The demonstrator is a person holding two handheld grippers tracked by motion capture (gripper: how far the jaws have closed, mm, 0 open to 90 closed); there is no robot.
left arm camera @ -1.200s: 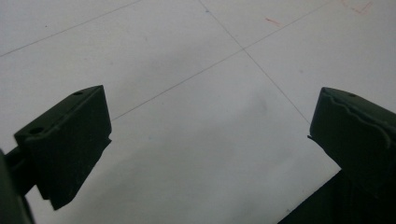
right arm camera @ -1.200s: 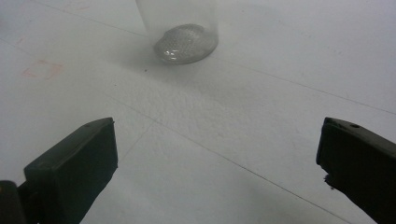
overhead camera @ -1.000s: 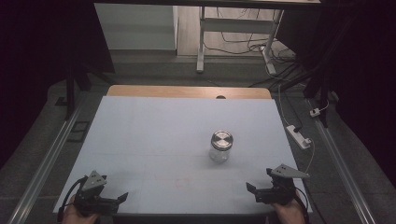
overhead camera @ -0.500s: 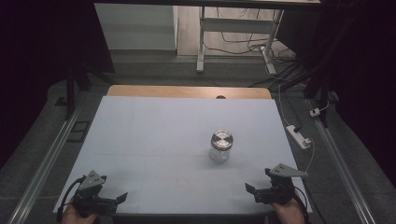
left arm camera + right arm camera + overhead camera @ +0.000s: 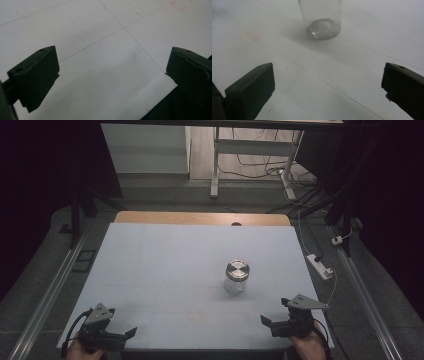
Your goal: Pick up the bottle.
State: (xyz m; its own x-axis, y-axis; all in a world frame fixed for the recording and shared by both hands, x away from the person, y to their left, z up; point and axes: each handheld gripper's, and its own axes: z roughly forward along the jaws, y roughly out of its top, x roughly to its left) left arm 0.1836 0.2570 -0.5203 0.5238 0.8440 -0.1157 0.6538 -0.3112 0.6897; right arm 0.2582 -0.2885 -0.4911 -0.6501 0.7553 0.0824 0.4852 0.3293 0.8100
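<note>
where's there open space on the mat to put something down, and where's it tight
Most of the white mat is bare: the whole left half, from the left gripper up to the wooden table edge, and the strip behind the jar. The tightest patch is between the jar and the right gripper, both jaws open.

In the right gripper view the glass jar (image 5: 322,18) is cut off by the top edge, its lid and upper body out of frame and its base soft with blur. On the surface (image 5: 165,270) below the jar, faint red marks (image 5: 249,37) are too smudged to read. In the high view, the person's hands are cropped by the bottom edge, behind the left gripper (image 5: 127,334) and right gripper (image 5: 267,322).
</note>
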